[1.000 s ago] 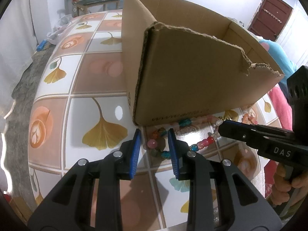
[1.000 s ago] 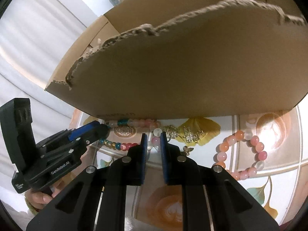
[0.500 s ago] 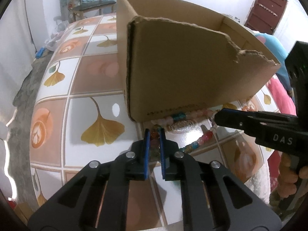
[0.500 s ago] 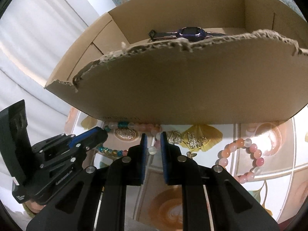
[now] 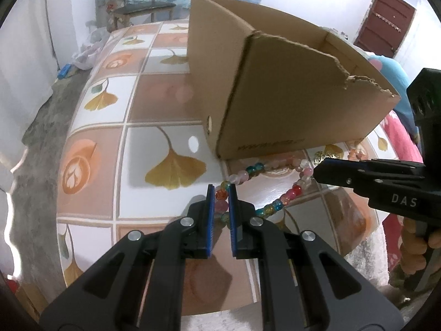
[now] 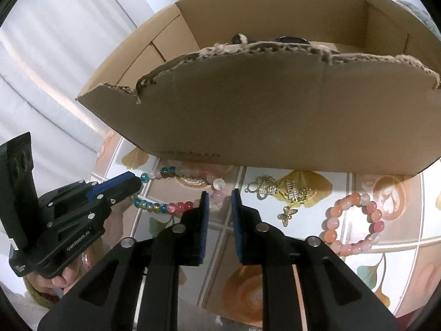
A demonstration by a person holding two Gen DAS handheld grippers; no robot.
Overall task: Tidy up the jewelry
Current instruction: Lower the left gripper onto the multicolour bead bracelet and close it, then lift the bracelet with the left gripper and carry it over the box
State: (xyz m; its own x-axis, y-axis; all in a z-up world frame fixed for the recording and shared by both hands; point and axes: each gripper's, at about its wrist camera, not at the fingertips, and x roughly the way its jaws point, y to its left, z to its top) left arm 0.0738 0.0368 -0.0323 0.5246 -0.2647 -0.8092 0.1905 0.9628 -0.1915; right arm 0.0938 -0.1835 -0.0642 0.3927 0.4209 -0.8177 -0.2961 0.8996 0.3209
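On the glossy tabletop printed with ginkgo leaves and peach squares [image 5: 154, 104] stands a large brown corrugated cardboard box [image 5: 297, 104], open-topped, its near wall torn ragged along the upper edge; a dark wristwatch [image 6: 292, 39] barely peeps over that edge in the right wrist view. Just before the box lies the long necklace of round glassy beads in pink, teal, amber and red [image 5: 278, 206], looped on the table. Further right lie a peach-and-pink bead bracelet [image 6: 355, 223], filigree gold pendants [image 6: 286, 191] and a small gold butterfly charm [image 6: 287, 214]. The left gripper [image 5: 219, 201], black with blue ribbed pads, is clenched on the necklace's near end; a second ago its jaws stood apart around those beads. The right gripper [image 6: 219, 198] is opening, a pale pink bead between its jaws but untouched, where earlier they were nearly closed.
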